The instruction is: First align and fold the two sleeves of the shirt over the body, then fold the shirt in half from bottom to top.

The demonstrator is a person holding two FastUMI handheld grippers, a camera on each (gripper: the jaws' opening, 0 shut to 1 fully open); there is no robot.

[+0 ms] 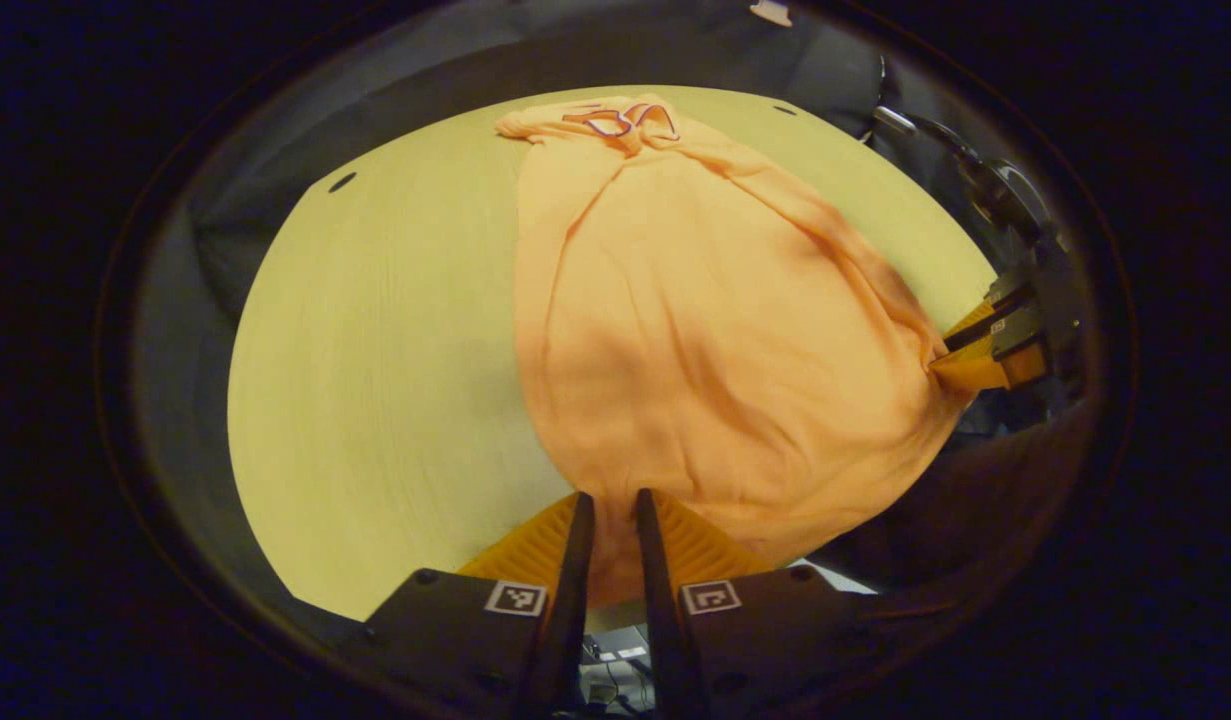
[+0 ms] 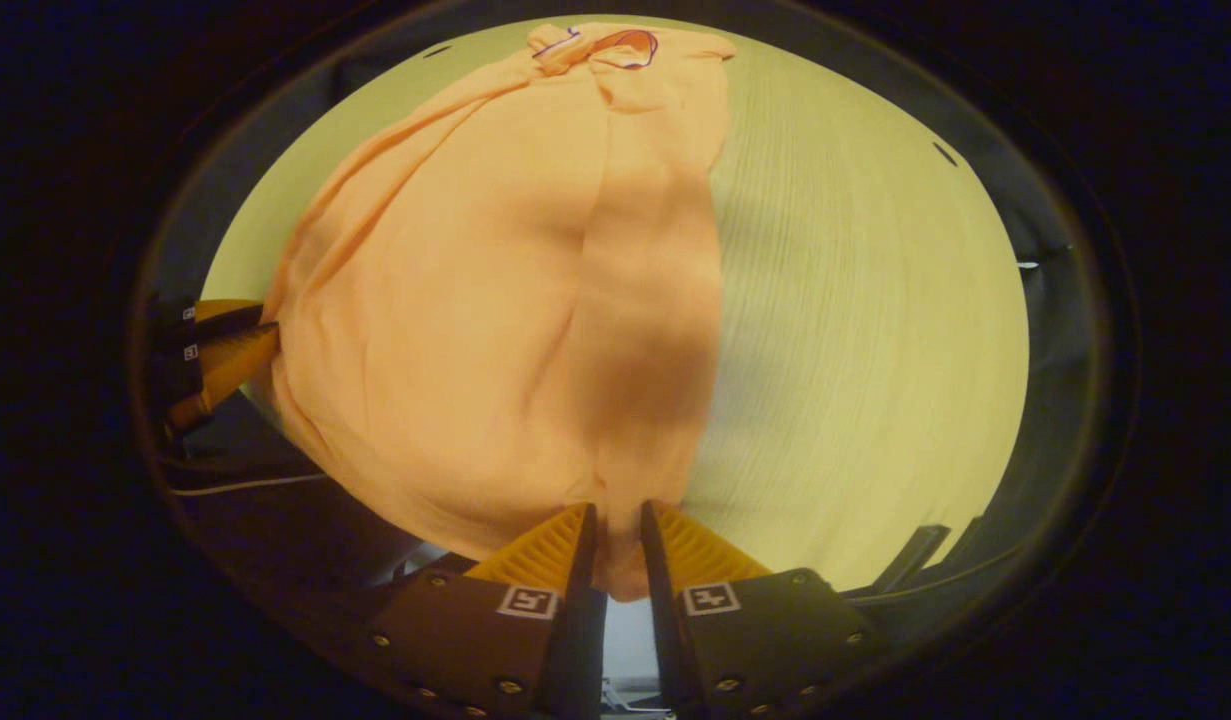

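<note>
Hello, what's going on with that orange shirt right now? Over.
Left gripper and right gripper: jaws shut on shirt hem corners. Sleeves folded in, collar far. Table unobstructed.

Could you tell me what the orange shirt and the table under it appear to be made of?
The shirt looks like a thin, soft woven or knit fabric with a matte finish: it drapes in loose folds and bunches where the left gripper and right gripper pinch its hem. The table seems to be pale wood or a wood-look laminate, judging by fine parallel grain lines; which one is unclear.
</note>
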